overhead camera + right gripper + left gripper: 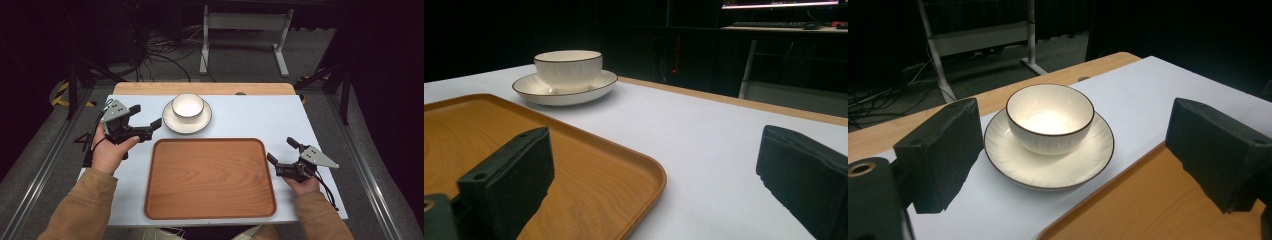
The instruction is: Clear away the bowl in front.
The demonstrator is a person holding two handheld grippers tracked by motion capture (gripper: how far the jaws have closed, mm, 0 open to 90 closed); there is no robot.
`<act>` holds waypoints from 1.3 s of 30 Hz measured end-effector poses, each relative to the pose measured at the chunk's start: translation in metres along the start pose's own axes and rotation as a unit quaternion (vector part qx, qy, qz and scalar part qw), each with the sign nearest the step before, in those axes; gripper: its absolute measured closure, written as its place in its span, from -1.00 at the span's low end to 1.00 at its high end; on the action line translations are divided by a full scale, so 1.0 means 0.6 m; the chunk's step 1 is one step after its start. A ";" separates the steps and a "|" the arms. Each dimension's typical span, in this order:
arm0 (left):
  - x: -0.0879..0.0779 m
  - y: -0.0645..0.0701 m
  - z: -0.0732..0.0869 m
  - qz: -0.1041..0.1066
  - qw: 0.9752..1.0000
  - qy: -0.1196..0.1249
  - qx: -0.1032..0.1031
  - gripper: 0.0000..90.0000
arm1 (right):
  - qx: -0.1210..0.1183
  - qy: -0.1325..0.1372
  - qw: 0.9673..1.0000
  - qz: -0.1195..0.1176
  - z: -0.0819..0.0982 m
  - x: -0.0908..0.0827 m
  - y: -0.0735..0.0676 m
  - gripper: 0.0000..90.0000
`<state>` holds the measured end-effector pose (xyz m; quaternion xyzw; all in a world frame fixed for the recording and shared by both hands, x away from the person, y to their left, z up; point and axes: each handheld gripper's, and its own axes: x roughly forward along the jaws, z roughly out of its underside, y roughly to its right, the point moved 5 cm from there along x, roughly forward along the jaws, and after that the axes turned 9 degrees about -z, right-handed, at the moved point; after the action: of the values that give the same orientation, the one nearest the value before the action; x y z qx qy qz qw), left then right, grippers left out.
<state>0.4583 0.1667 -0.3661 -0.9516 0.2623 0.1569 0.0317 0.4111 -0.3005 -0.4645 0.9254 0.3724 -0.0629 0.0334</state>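
Note:
A white bowl [188, 105] with a dark rim stands upright on a white saucer [175, 125] at the back middle of the table. My left gripper [145, 116] hovers just left of the saucer, open and pointed at it, nothing between its jaws. From the left gripper view the bowl [1050, 118] and saucer [1048, 167] sit centred beyond the two pads. A wooden tray [210, 177] lies bare in front of the saucer. My right gripper [283, 150] is open at the tray's right edge, low over the table. The right gripper view shows the bowl [568, 69] far off at the left.
A white sheet [260, 117] covers the table; a strip of bare wood [200, 88] runs along its far edge. Beyond the table stand a grey metal frame [245, 30] and loose cables [160, 55] on the floor.

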 end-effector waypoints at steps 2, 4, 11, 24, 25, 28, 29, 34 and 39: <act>0.011 -0.001 -0.005 0.002 1.000 -0.002 0.003 -0.79 | 0.000 -0.001 1.000 -0.001 0.000 0.000 0.000 -0.94; 0.016 -0.002 -0.007 0.002 1.000 -0.004 0.002 -0.77 | -0.004 -0.001 1.000 -0.004 0.000 0.000 -0.002 -0.94; 0.055 -0.009 -0.014 0.008 1.000 -0.015 -0.011 -0.76 | -0.002 -0.004 1.000 -0.001 0.000 0.001 -0.001 -0.94; 0.110 -0.026 -0.040 0.000 1.000 -0.011 -0.025 -0.70 | -0.003 -0.010 1.000 0.007 0.001 0.003 -0.001 -0.92; 0.110 -0.026 -0.040 0.000 1.000 -0.011 -0.025 -0.69 | -0.003 -0.010 1.000 0.007 0.001 0.003 -0.001 -0.92; 0.123 -0.032 -0.043 -0.008 0.999 -0.015 -0.029 -0.69 | -0.007 -0.012 1.000 0.008 0.001 0.004 -0.002 -0.92; 0.129 -0.035 -0.046 -0.017 1.000 -0.014 -0.020 -0.68 | -0.007 -0.012 1.000 0.008 0.001 0.004 -0.002 -0.92; 0.144 -0.041 -0.046 -0.030 0.999 -0.016 -0.035 -0.67 | -0.006 -0.013 1.000 0.011 0.001 0.004 -0.002 -0.92; 0.162 -0.050 -0.040 -0.046 0.996 -0.060 -0.044 -0.63 | -0.007 -0.014 1.000 0.011 0.001 0.004 -0.003 -0.92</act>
<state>0.5595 0.1417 -0.3749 -0.9520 0.2091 0.2233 0.0124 0.4118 -0.2976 -0.4654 0.9283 0.3618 -0.0731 0.0457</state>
